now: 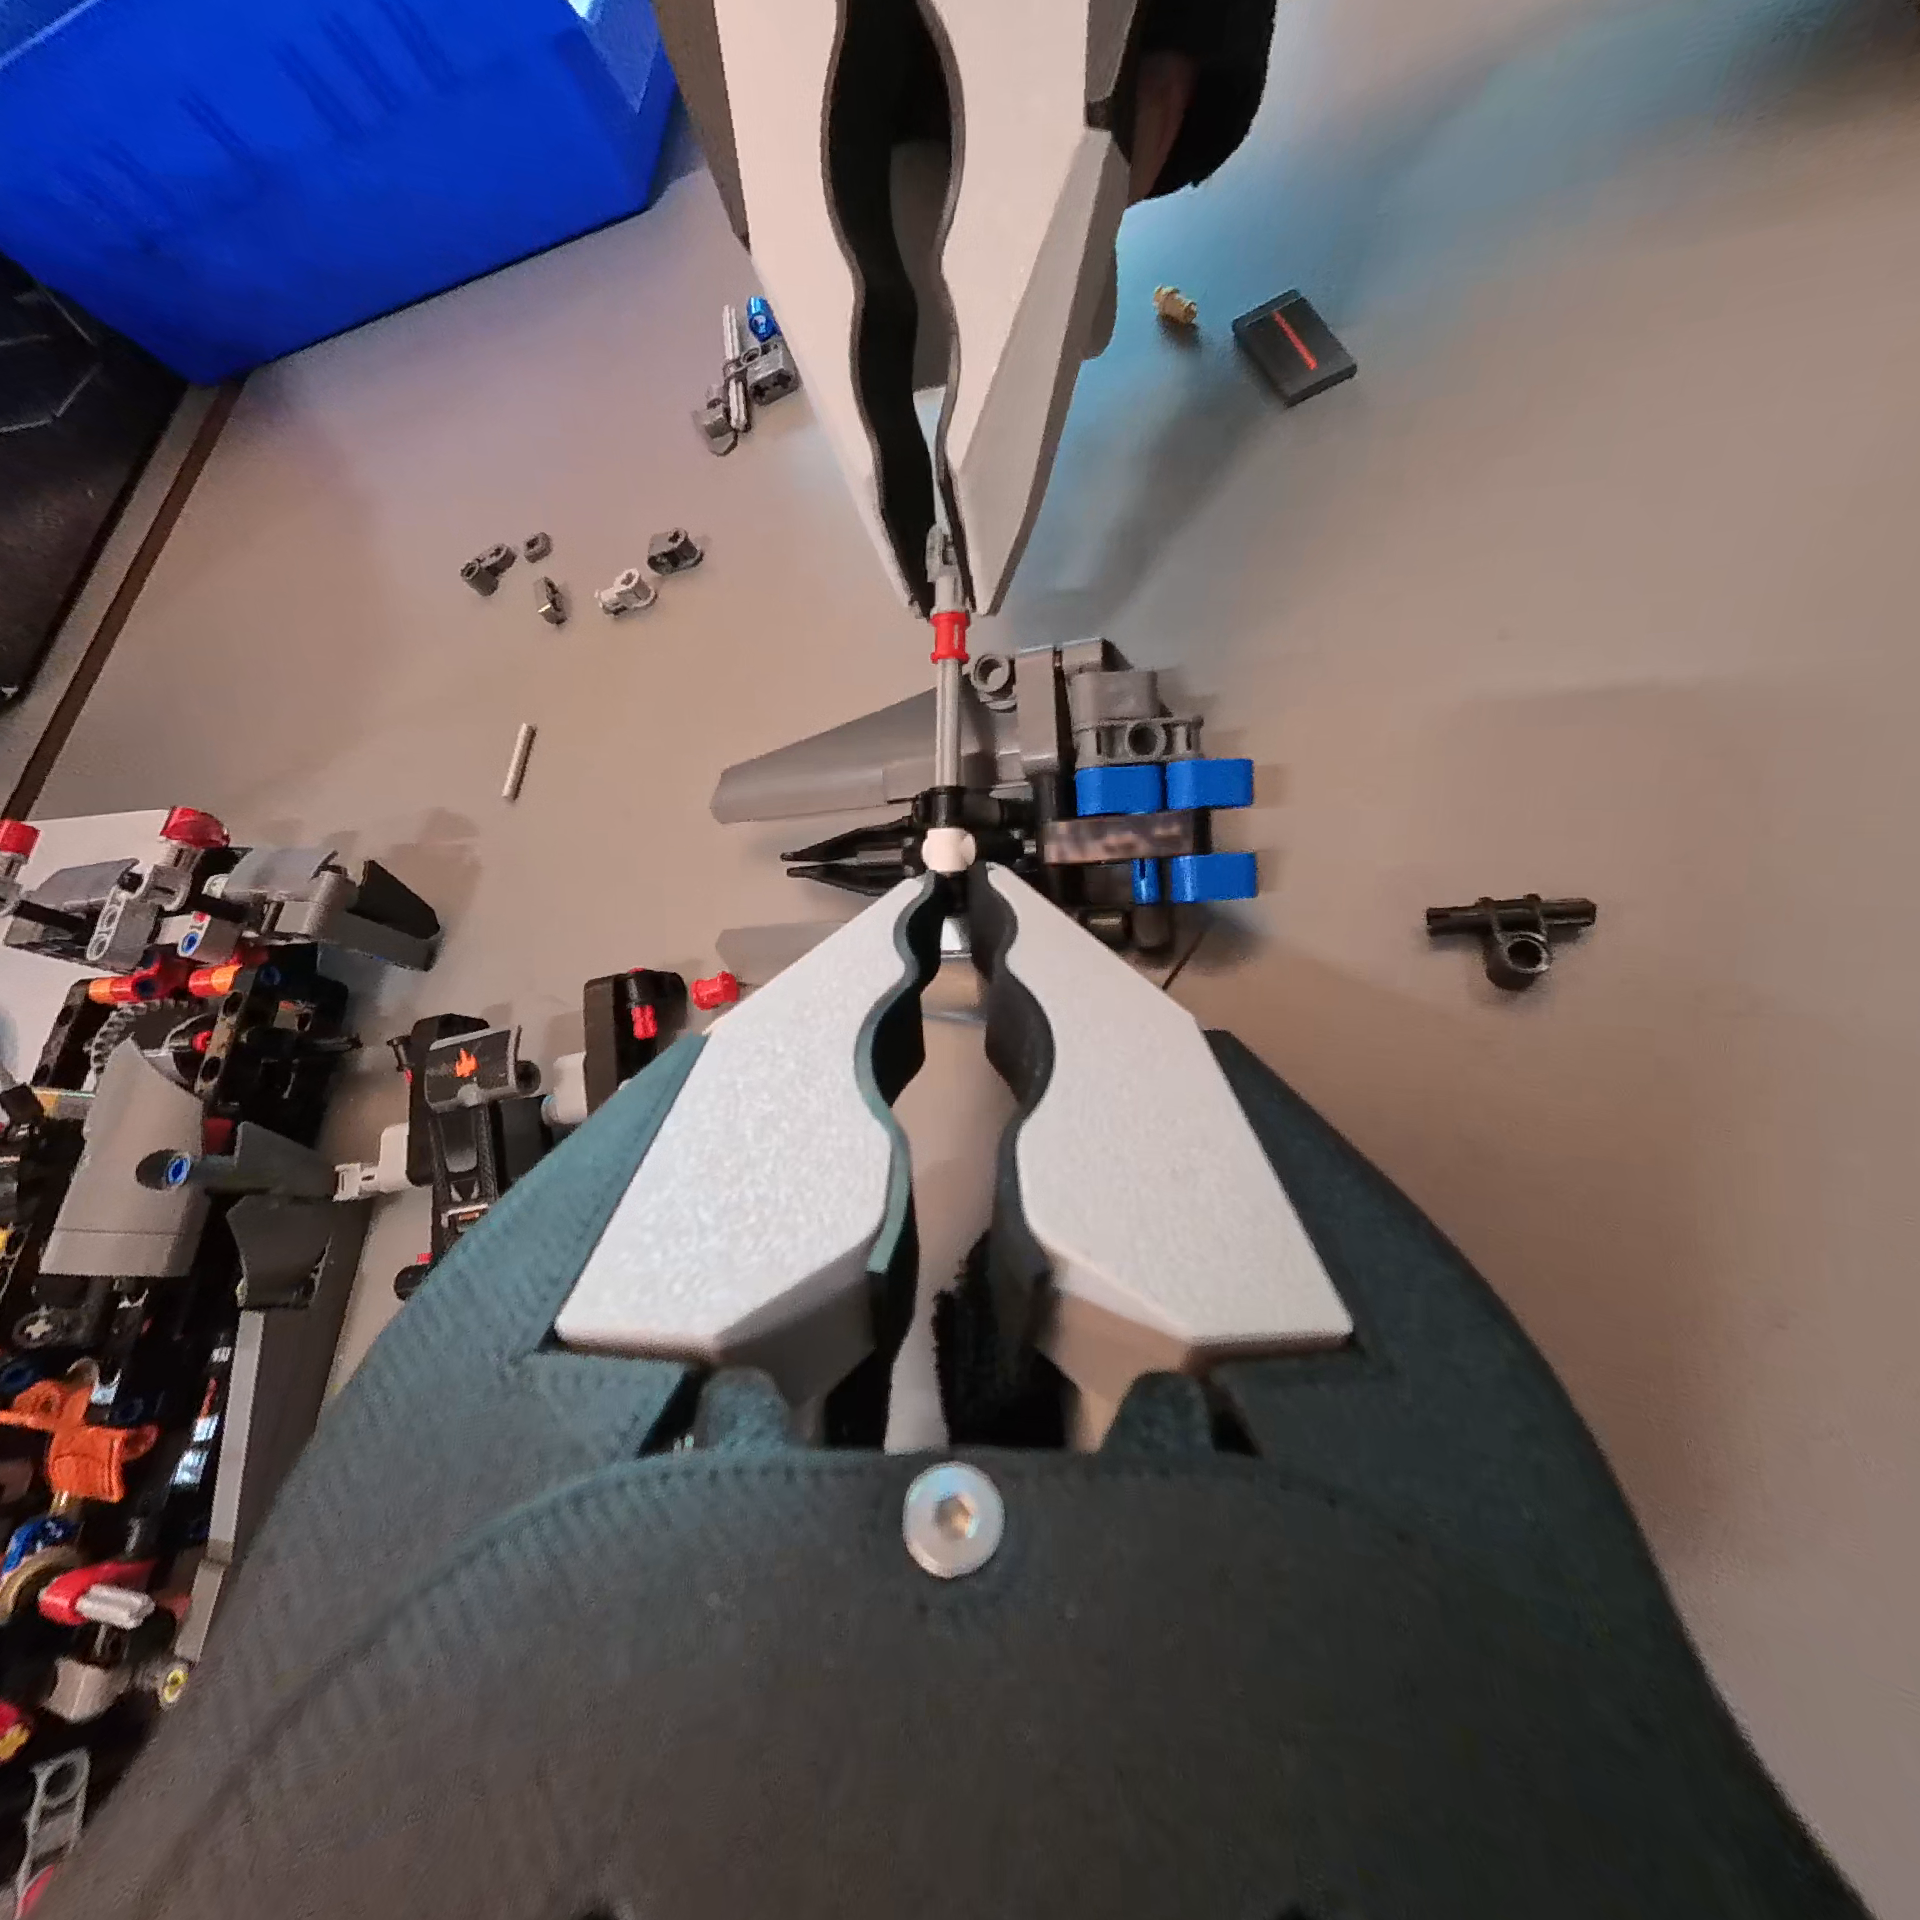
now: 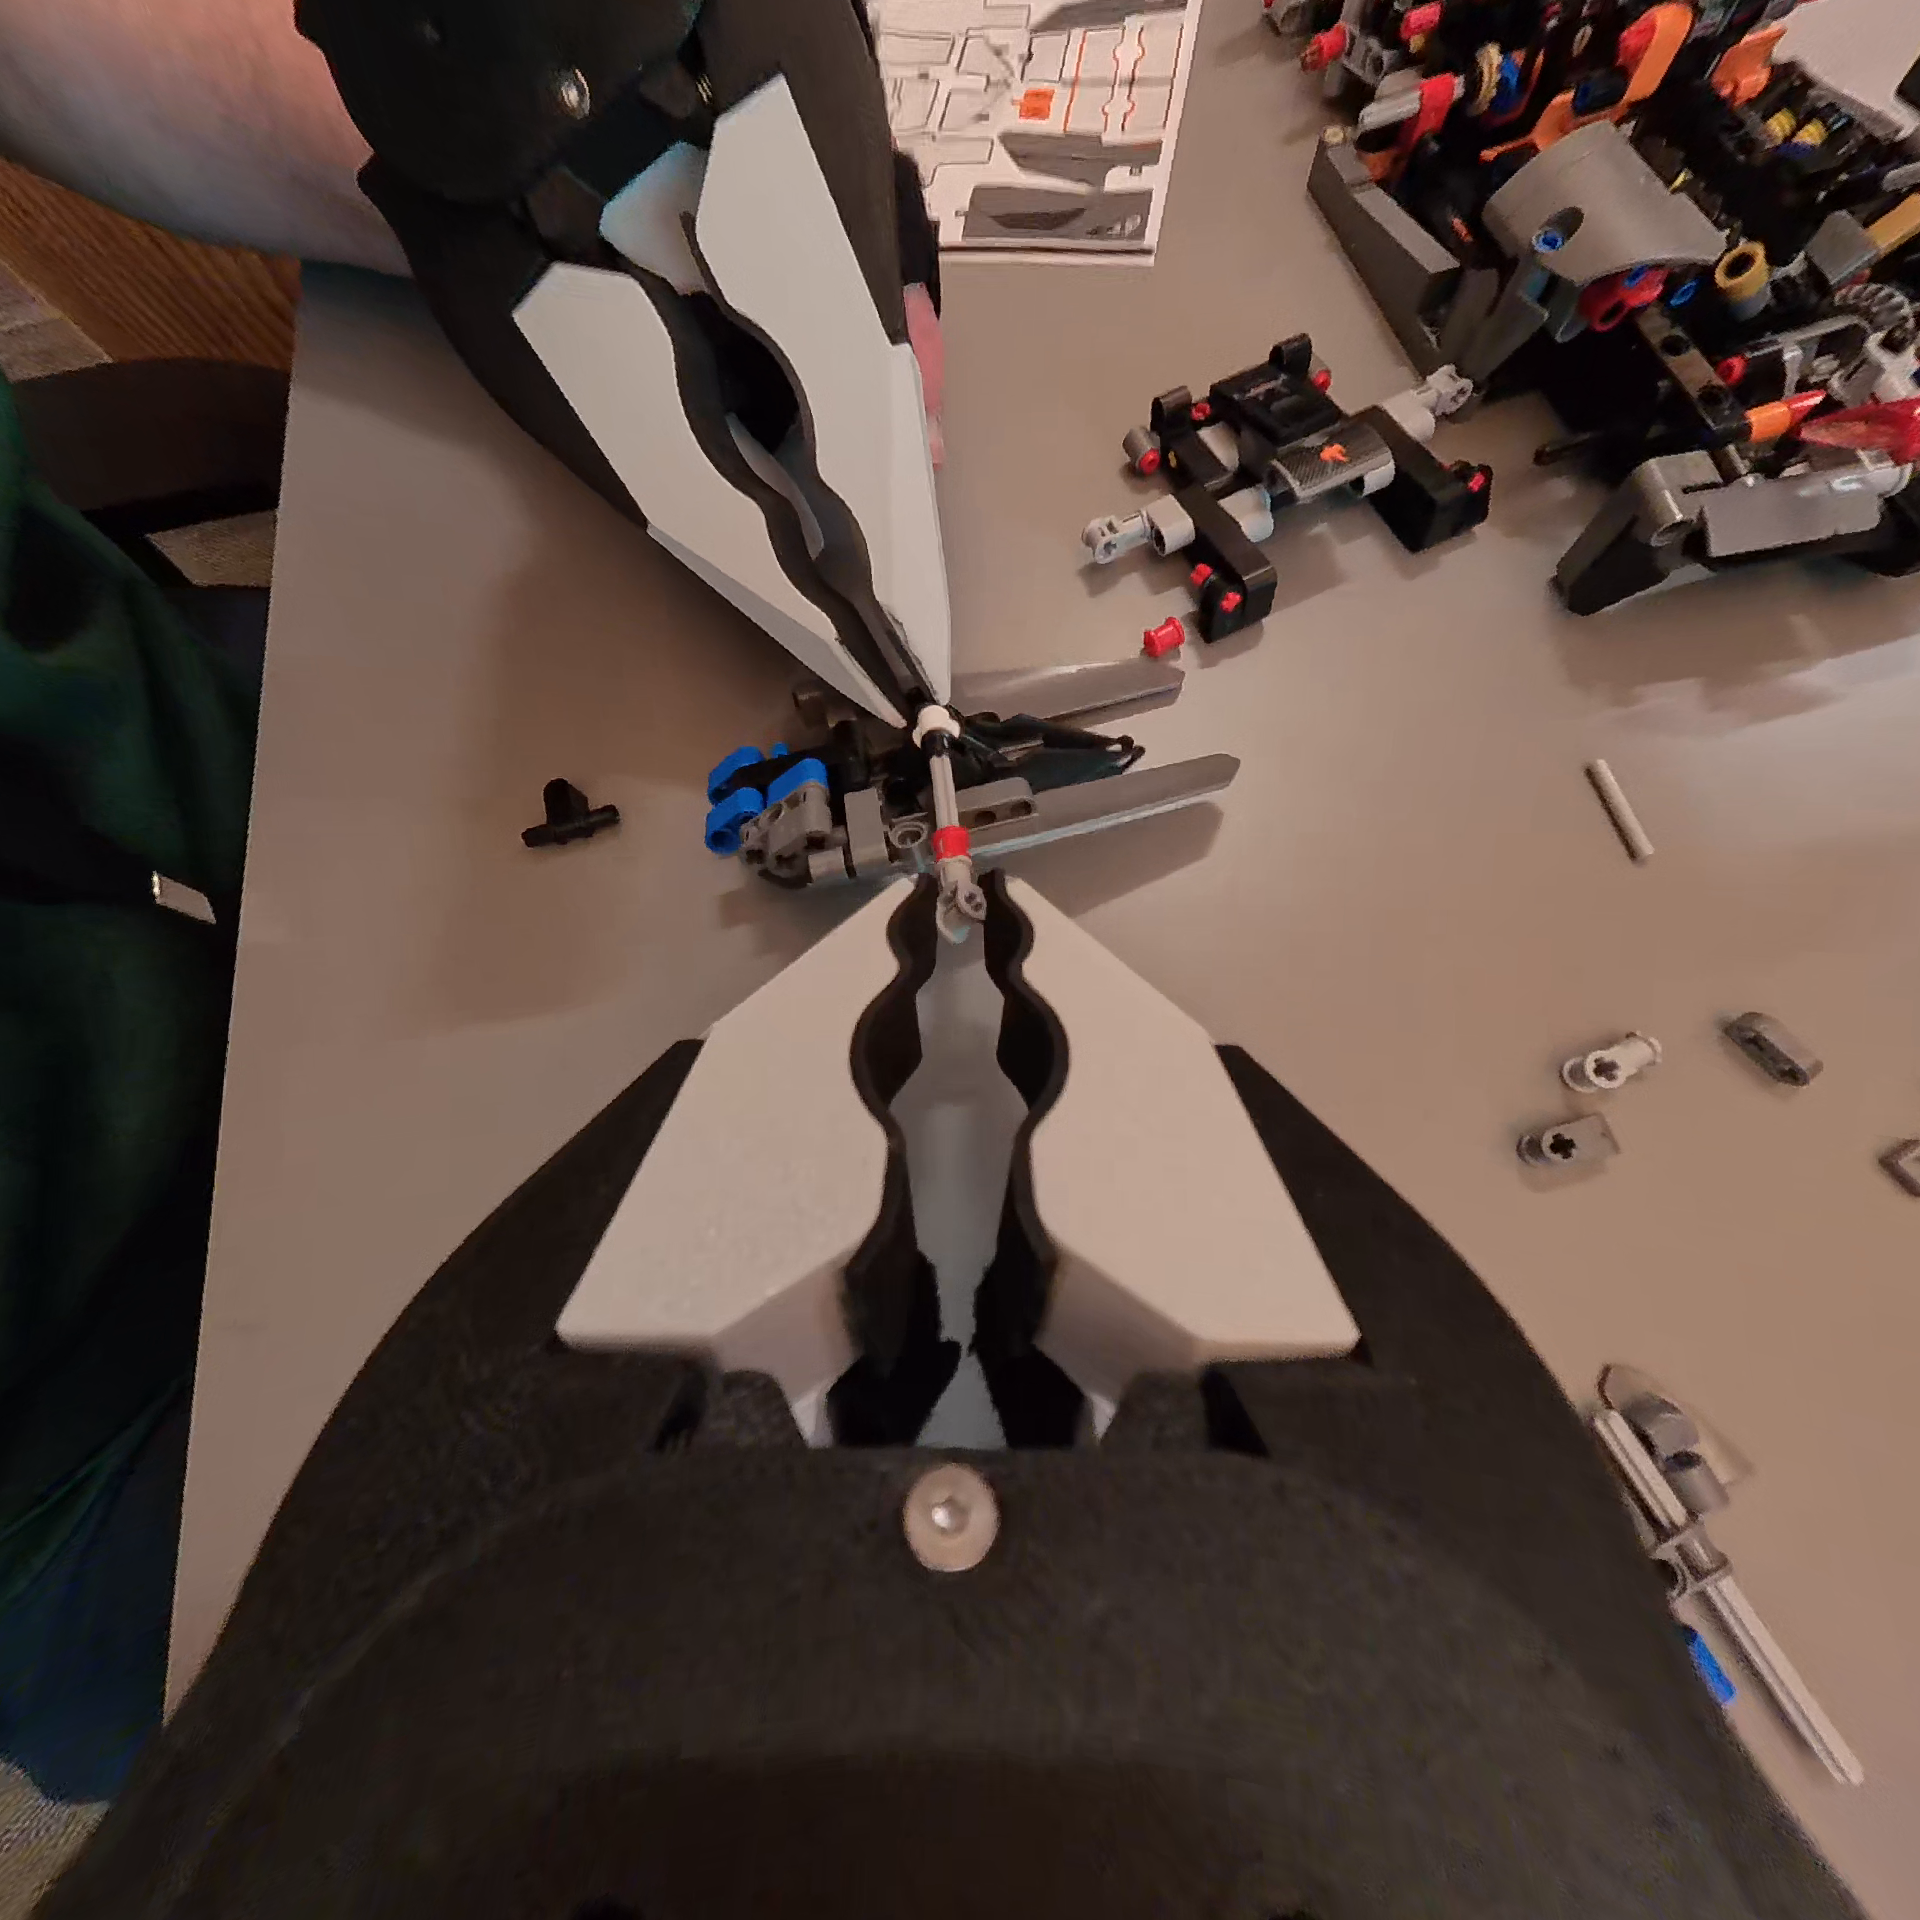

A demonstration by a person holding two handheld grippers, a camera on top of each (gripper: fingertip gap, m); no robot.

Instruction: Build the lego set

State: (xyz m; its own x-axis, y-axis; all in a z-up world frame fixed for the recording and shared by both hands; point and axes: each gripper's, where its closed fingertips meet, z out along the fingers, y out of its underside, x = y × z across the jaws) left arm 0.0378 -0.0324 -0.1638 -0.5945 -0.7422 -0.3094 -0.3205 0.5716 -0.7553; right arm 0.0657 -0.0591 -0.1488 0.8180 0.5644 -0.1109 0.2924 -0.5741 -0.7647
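Grippers meet tip to tip over a small grey-black-blue subassembly (image 1: 1081,800) lying on the grey table (image 1: 1558,1195); left gripper (image 1: 948,896) enters its view from 6 o'clock, fingers pinched together on the white bush (image 1: 945,850) at the near end of a thin grey axle (image 1: 948,717); right gripper (image 1: 943,597) comes down from 12 o'clock in that view, fingers clamped on the axle's far end, just past a red bush (image 1: 949,636).

Right wrist view, same hold mirrored: right gripper (image 2: 956,902) at 6 o'clock, grey connector tip of the axle (image 2: 943,795) between its fingers; red bush (image 2: 948,842) just beyond; left gripper (image 2: 928,712) from 11 o'clock, closed at the white bush (image 2: 933,719); subassembly (image 2: 831,821) under both, blue pieces toward 9 o'clock, grey blade panels pointing to 3 o'clock.

Loose parts, left wrist view: black cross-shaped connector (image 1: 1512,928) at 3 o'clock, well apart; short white pin (image 1: 517,761) at 9 o'clock; cluster of small grey connectors (image 1: 582,577) at 10 o'clock; black tile with red stripe (image 1: 1294,346) at 1 o'clock; blue bin (image 1: 312,177) far at 11 o'clock.

Main lego model (image 1: 135,1143), black-grey with orange and red bits, at 8 o'clock in left wrist view; same model (image 2: 1662,260) at 1 o'clock in right wrist view, a smaller black module (image 2: 1299,468) beside it; instruction sheet (image 2: 1049,125) at 12 o'clock.
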